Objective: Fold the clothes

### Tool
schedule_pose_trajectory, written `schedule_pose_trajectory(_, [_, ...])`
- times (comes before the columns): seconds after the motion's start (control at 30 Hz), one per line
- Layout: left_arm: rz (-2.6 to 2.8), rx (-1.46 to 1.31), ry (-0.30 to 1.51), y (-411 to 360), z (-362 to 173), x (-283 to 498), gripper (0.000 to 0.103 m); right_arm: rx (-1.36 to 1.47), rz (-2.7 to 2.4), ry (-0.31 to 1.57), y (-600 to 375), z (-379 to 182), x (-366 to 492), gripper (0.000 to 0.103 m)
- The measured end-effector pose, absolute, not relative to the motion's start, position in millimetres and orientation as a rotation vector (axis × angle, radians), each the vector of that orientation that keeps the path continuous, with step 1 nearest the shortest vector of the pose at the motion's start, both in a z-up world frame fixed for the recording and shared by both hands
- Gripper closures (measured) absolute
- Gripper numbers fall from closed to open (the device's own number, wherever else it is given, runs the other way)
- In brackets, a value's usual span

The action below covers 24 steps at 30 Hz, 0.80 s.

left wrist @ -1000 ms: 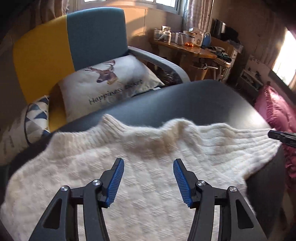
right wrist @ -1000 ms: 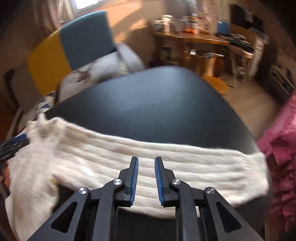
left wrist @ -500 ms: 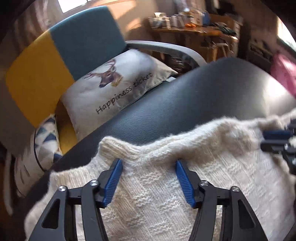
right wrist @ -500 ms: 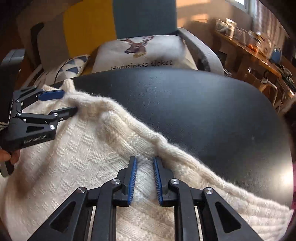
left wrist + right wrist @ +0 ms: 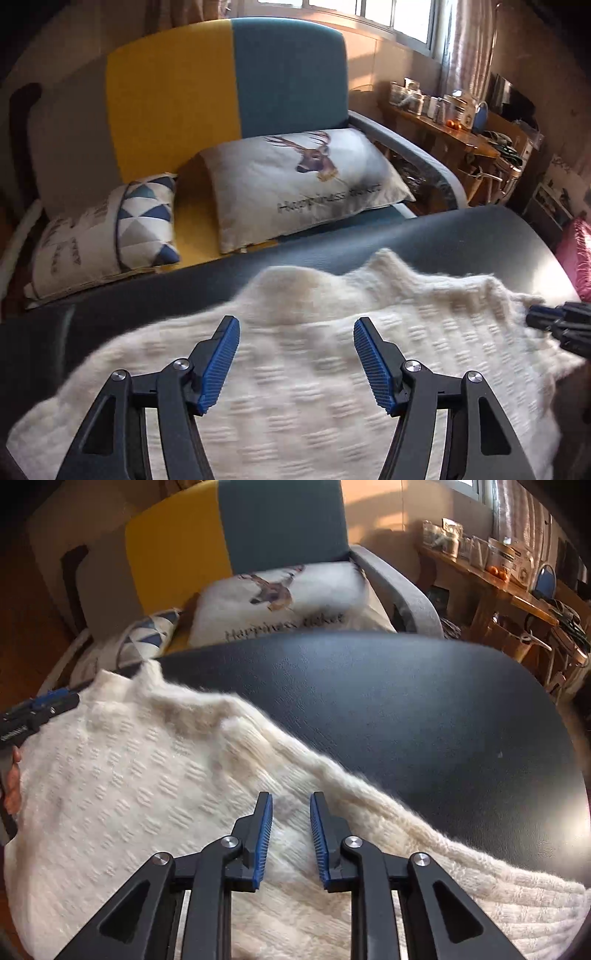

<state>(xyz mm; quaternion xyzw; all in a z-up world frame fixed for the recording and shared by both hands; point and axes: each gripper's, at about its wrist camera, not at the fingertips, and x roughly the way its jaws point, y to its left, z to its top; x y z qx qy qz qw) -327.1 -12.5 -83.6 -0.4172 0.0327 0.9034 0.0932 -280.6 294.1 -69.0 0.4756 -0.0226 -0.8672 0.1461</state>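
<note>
The left gripper (image 5: 294, 360) is showing black angular linkage arms with triangular cut-outs, round silver screws at the joints, and ribbed blue pads (image 5: 221, 363) lining its jaws. The right gripper (image 5: 291, 838) is wearing the same black frame, silver screws and blue ribbed pads (image 5: 263, 840). White lettering, too small to read, is running along the left gripper's side in the right wrist view.

left wrist: low, near, faces sofa (image 5: 229, 92) | right wrist: same | shared: sweater (image 5: 314, 387)
</note>
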Motion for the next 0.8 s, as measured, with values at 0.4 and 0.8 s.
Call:
schedule_pose_trajectory(0.4, [2.379, -1.249, 0.273, -35.0, -84.2, -369.1, 0.035, 1.356, -2.052, -0.165, 191.8, -60.6, -402.5, 0.069])
schedule_pose_trajectory(0.8, [2.34, -1.281, 0.199, -27.3, -111.6, -390.2, 0.092, 1.436, -1.994, 0.121, 136.2, -86.5, -415.1, 0.097])
